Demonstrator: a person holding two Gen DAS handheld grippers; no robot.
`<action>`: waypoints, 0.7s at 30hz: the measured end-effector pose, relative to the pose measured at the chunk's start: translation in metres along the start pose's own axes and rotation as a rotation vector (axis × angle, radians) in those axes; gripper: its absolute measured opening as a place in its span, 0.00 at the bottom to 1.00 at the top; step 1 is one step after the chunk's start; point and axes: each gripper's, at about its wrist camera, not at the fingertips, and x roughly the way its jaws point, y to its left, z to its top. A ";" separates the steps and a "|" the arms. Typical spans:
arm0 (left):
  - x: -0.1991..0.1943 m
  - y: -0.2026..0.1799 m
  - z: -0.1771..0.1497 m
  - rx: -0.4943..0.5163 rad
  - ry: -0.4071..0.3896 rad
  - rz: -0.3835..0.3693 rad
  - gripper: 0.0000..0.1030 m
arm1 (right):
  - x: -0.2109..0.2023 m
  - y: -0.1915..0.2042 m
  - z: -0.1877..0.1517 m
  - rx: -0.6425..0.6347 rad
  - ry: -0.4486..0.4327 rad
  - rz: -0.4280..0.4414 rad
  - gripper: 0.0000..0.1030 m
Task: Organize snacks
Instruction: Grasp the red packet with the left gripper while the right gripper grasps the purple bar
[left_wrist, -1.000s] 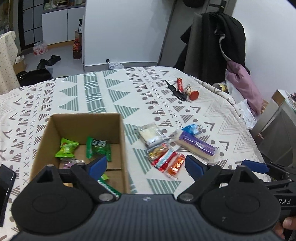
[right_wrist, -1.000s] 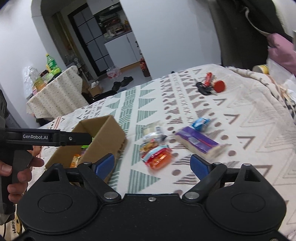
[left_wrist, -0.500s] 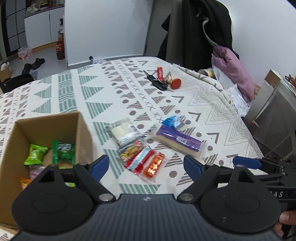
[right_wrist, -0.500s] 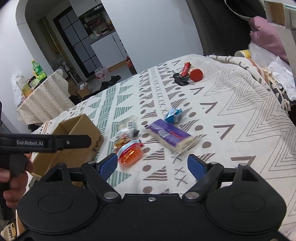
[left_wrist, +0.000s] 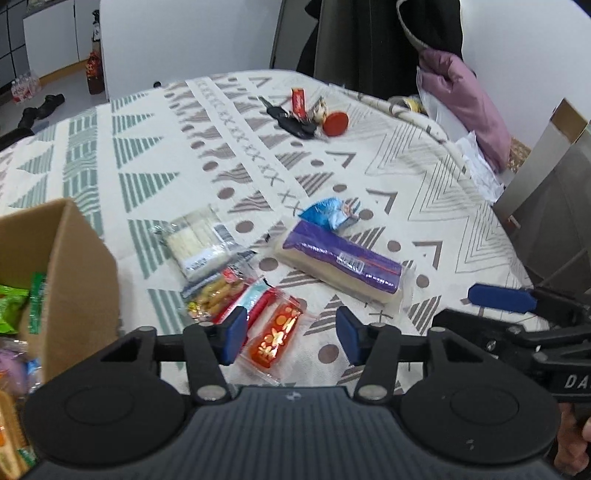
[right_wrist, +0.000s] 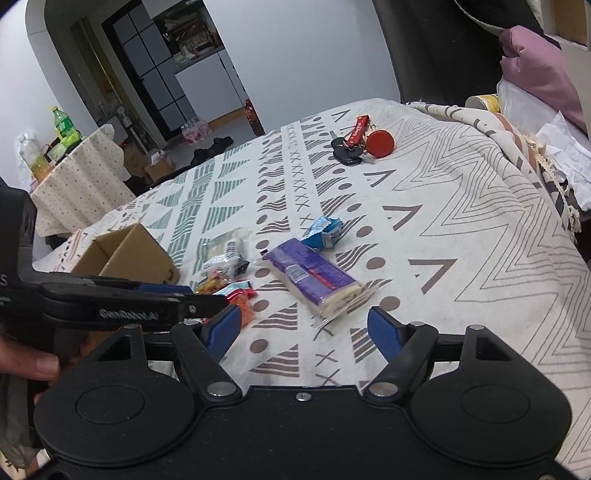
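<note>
Two claws gaping wide, left claw (right_wrist: 207, 314) lettered "GenRobot.AI", right claw (right_wrist: 303, 332) over purple pack (right_wrist: 310, 277)

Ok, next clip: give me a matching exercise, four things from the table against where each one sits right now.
Things:
1. red pack
2. blue wrapper
3. keys
4. green packs

Places:
A. inside the box
B. far side of the table
C. between the left gripper fingers
D. touching the far end of the purple pack

Pairs: 1-C, 2-D, 3-B, 4-A
</note>
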 end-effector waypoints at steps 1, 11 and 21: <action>0.005 -0.001 0.000 0.003 0.010 -0.002 0.49 | 0.002 -0.001 0.001 -0.001 0.003 -0.002 0.73; 0.040 0.004 -0.010 0.023 0.083 0.009 0.26 | 0.025 -0.004 0.010 -0.009 0.016 -0.019 0.73; 0.020 0.012 -0.004 -0.014 0.041 -0.004 0.17 | 0.046 0.006 0.015 -0.046 0.012 -0.009 0.73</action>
